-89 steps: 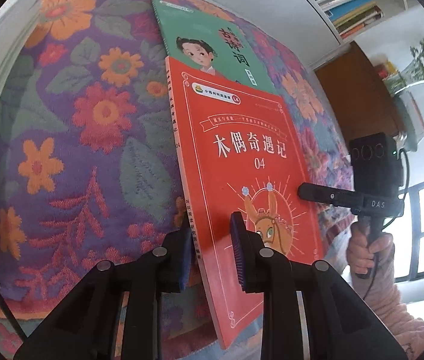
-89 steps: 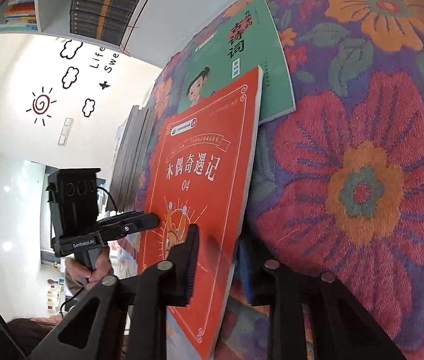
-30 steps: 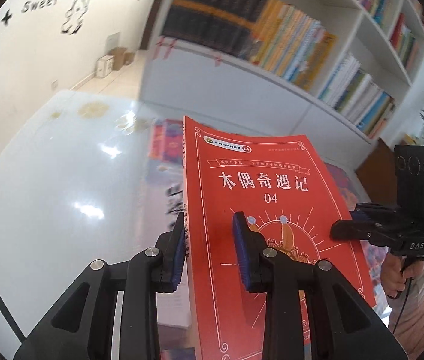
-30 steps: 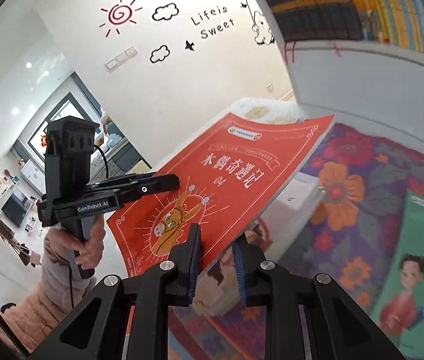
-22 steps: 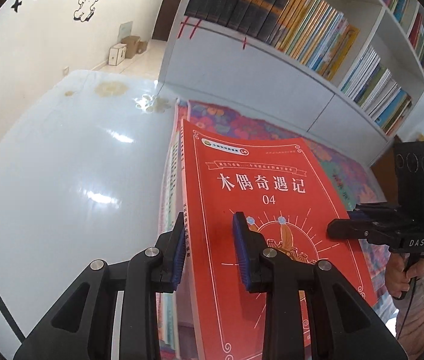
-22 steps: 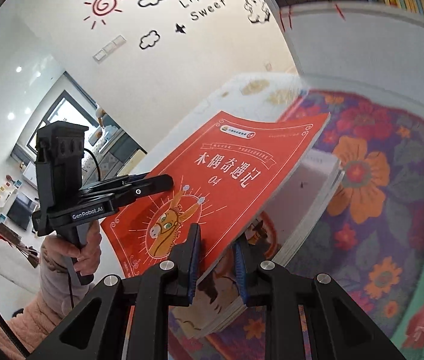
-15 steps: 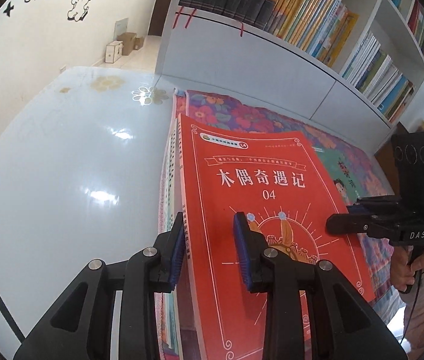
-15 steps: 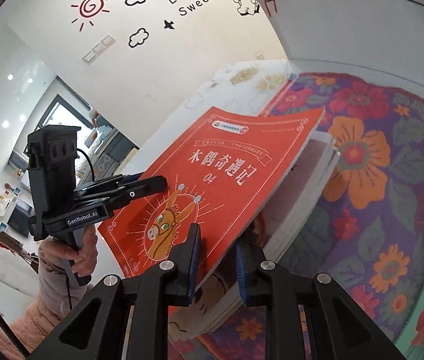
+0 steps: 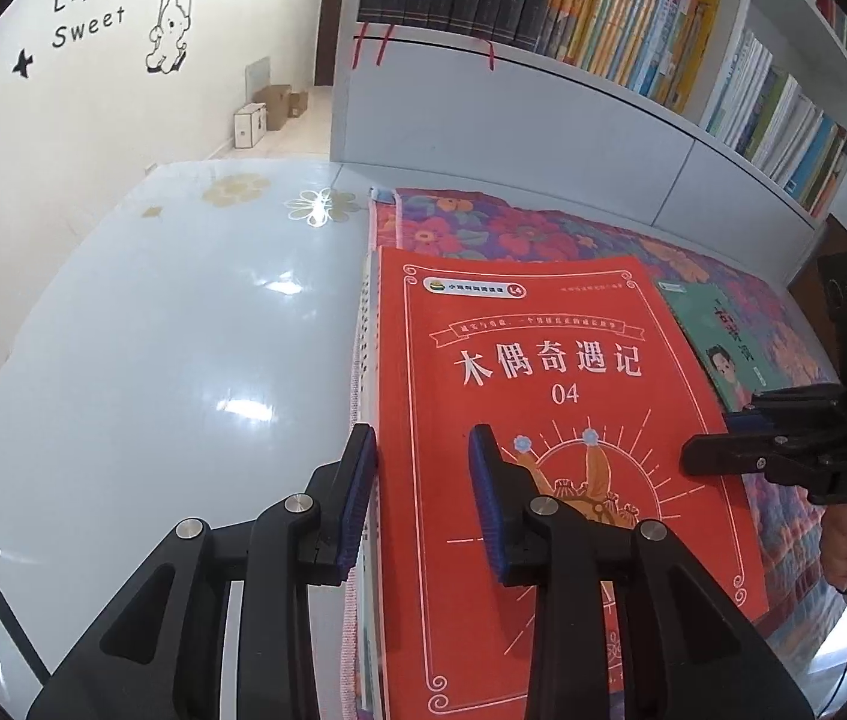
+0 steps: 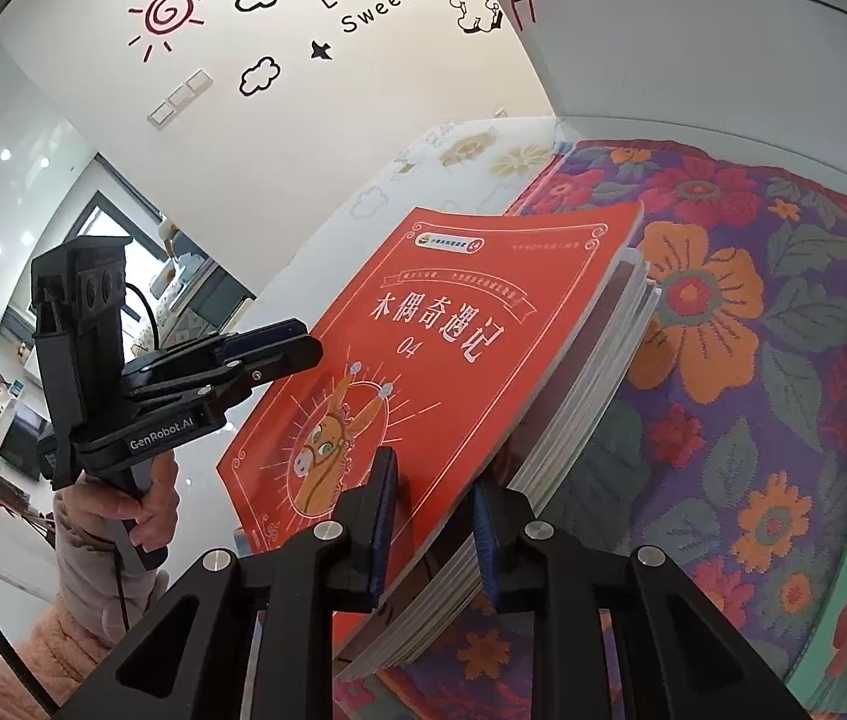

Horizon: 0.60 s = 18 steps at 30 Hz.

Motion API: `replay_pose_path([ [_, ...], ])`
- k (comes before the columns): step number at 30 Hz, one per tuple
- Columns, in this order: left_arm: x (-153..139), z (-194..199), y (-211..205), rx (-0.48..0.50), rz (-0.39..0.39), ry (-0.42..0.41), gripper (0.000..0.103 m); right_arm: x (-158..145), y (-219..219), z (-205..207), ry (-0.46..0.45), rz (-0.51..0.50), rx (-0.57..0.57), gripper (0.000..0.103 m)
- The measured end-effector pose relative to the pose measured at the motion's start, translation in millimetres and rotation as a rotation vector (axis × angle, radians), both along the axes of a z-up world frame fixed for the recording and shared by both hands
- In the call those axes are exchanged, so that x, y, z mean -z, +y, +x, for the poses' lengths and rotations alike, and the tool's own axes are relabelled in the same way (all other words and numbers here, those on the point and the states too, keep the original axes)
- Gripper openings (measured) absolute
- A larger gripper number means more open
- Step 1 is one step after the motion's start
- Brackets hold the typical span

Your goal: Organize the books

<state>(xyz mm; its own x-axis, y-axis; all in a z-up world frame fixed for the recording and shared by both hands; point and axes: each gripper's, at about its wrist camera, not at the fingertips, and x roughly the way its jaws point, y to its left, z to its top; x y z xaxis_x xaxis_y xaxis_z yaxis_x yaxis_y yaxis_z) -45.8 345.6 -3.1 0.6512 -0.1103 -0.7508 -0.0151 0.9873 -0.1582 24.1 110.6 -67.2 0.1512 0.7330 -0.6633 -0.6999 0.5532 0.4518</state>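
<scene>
Red book (image 9: 543, 420) is laid on top of a pile of books (image 10: 597, 372), on the flowered cloth (image 10: 753, 360) that covers part of the white table (image 9: 153, 360). Its left edge sits between the pads of the left gripper (image 9: 420, 501), and its right edge between those of the right gripper (image 10: 432, 525). Whether the pads press on it cannot be told. A green book (image 9: 717, 342) is seen flat on the cloth nearby.
</scene>
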Motion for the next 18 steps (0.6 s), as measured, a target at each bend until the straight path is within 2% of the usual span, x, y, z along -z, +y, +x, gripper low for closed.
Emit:
replay_pose_path([
  [5, -3, -1, 18, -0.084, -0.054, -0.013, 0.029, -1, 1, -1, -0.001, -0.010, 0.004, 0.023],
  [10, -15, -12, 38, -0.255, -0.058, -0.023, 0.030, -3, -2, 2, 0.003, -0.036, 0.077, 0.026],
  [12, -21, -19, 44, -0.282, -0.078, -0.038, 0.030, -6, -2, 0, -0.029, -0.078, 0.124, 0.031],
  [14, -26, -25, 48, -0.297, -0.095, -0.053, 0.030, -6, 3, -3, -0.047, -0.103, 0.106, 0.035],
  [18, -31, -32, 53, -0.325, -0.100, -0.065, 0.030, -7, 12, -11, -0.100, -0.139, 0.095, 0.036],
])
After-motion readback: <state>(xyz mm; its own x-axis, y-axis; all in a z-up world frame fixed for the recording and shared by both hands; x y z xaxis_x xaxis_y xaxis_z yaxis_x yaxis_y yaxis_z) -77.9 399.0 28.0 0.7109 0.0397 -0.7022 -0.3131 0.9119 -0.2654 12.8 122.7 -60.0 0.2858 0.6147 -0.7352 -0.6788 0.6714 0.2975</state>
